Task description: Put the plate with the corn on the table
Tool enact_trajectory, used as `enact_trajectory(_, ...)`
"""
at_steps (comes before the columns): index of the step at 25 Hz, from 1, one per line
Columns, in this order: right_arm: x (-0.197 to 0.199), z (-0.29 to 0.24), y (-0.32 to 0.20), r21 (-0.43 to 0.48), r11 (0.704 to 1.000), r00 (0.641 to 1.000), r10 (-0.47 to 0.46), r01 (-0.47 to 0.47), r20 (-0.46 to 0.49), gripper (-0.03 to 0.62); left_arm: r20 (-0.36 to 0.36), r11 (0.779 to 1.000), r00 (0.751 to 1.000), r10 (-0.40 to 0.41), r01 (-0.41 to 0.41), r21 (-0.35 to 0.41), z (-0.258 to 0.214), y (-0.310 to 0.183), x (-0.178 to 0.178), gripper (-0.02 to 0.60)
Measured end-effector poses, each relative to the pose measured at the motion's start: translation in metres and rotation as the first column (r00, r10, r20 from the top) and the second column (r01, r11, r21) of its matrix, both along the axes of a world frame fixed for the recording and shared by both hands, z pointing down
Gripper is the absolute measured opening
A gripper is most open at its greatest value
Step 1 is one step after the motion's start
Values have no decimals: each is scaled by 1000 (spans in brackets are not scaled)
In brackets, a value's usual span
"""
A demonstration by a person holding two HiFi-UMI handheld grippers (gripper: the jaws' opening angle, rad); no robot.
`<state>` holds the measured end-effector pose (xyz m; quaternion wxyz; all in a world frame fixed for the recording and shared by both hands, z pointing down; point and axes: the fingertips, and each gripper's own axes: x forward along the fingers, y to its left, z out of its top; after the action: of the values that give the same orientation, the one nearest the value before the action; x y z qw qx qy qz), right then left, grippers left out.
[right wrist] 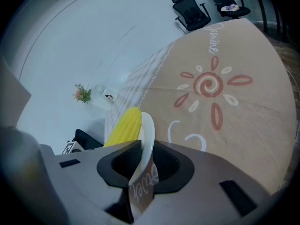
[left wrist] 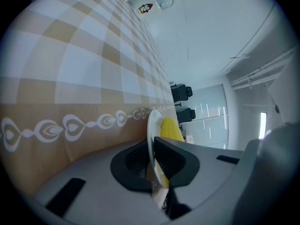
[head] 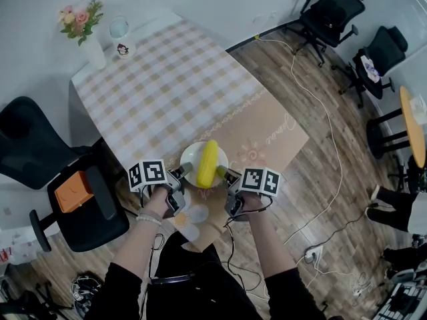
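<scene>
A white plate (head: 191, 157) with a yellow corn cob (head: 207, 163) on it hangs just above the near end of the table (head: 167, 79). My left gripper (head: 181, 173) is shut on the plate's left rim, my right gripper (head: 223, 175) on its right rim. In the left gripper view the plate (left wrist: 151, 130) stands edge-on between the black pads, with the corn (left wrist: 170, 128) behind it. The right gripper view shows the plate (right wrist: 147, 134) pinched the same way, the corn (right wrist: 123, 126) lying to its left.
A vase of flowers (head: 85, 29) and a glass cup (head: 121, 35) stand at the table's far corner. A black chair (head: 47, 172) holding an orange thing (head: 73, 191) is left of the table. Office chairs (head: 333, 9) and a floor cable (head: 320, 122) lie to the right.
</scene>
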<state>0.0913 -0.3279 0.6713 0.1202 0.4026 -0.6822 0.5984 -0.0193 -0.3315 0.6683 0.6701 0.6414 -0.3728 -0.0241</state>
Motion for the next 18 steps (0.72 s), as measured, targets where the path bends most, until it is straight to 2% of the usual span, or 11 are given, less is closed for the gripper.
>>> enact_trajectory(4, 20, 2, 20, -1, 999, 999, -36, 36, -7, 112, 7, 1000, 1000, -8, 8, 0, 3, 19, 20, 28)
enact_trajectory(9, 8, 0, 9, -13, 998, 996, -65, 65, -54, 103, 18, 1000, 1000, -2, 2, -2, 0, 2, 0, 26)
enact_trajectory(13, 39, 5, 32, 3, 996, 992, -91, 92, -88, 84, 33, 1000, 999, 2, -3, 22, 2, 20, 22, 26)
enact_trajectory(18, 30, 4, 25, 31, 997, 993, -66, 70, -96, 71, 5, 1000, 1000, 23, -23, 9, 1, 12, 13, 28)
